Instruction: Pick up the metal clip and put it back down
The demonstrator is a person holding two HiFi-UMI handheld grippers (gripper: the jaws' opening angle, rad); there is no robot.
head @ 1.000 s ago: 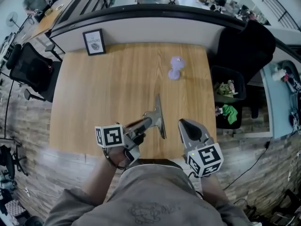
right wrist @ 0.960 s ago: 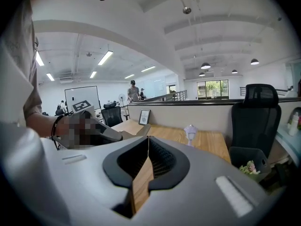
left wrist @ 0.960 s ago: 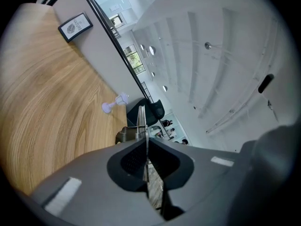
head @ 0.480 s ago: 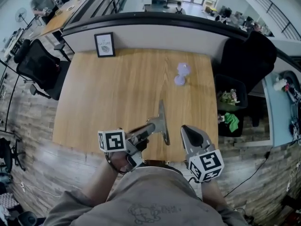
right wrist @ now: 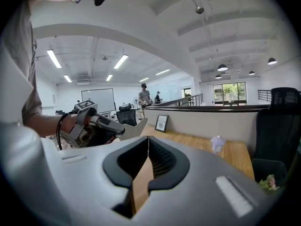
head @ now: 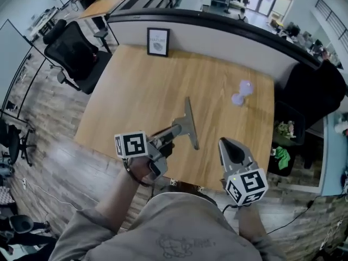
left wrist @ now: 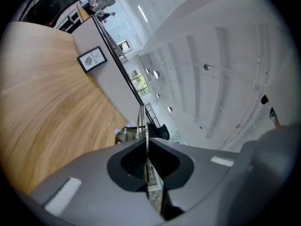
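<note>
The metal clip (head: pixel 188 124) is a long flat steel piece with a sprung handle, and it hangs above the wooden table (head: pixel 136 91) near its front edge. My left gripper (head: pixel 175 130) is shut on the clip's handle end. In the left gripper view the clip (left wrist: pixel 142 126) stands edge-on between the closed pads. My right gripper (head: pixel 228 144) hovers to the right of the clip, shut, with nothing in it. The right gripper view shows its pads (right wrist: pixel 160 157) meeting, and the left gripper (right wrist: pixel 96 123) with the clip (right wrist: pixel 134 128) off to the left.
A framed picture (head: pixel 158 42) leans on the partition at the table's back edge. A crumpled lilac object (head: pixel 241 92) lies at the back right. A black office chair (head: pixel 76 53) stands left of the table, and a dark bin (head: pixel 288 137) stands to its right.
The head view has swung, so the table now sits askew in it. The left gripper still holds the clip above the front of the table. The right gripper stays beside it.
</note>
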